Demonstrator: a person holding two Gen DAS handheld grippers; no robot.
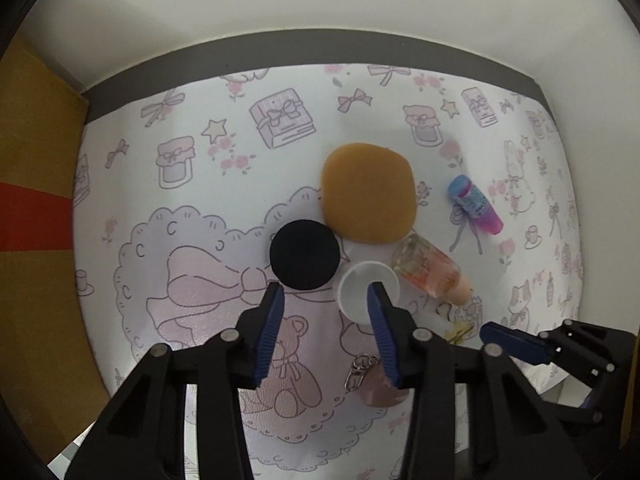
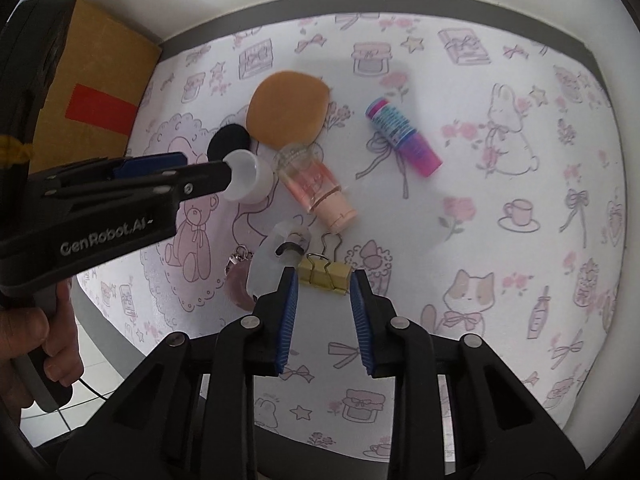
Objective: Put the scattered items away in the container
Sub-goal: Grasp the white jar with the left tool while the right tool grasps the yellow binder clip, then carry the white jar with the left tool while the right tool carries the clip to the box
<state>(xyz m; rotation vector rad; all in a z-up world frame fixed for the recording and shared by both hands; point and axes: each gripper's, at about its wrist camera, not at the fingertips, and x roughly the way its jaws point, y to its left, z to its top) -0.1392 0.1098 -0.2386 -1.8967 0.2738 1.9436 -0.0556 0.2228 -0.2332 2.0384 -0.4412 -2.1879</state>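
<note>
My left gripper [image 1: 326, 294] is open above the mat; its right finger hangs over a small white cup [image 1: 368, 290], also in the right wrist view [image 2: 248, 176]. A black round pad [image 1: 305, 254] and a tan sponge [image 1: 368, 192] lie just beyond. A pink clear tube [image 1: 432, 272] and a blue-purple tube [image 1: 476, 204] lie to the right. My right gripper [image 2: 324, 280] is open, its fingers either side of a gold binder clip [image 2: 326, 274]. A pink keychain [image 2: 240, 276] and a clear plastic piece [image 2: 272, 260] lie left of it.
A brown cardboard box with red tape [image 2: 96, 108] stands at the table's left edge, also in the left wrist view [image 1: 36, 208]. The patterned mat [image 2: 520, 200] covers a round table; a white wall with a grey base strip [image 1: 320, 46] is behind.
</note>
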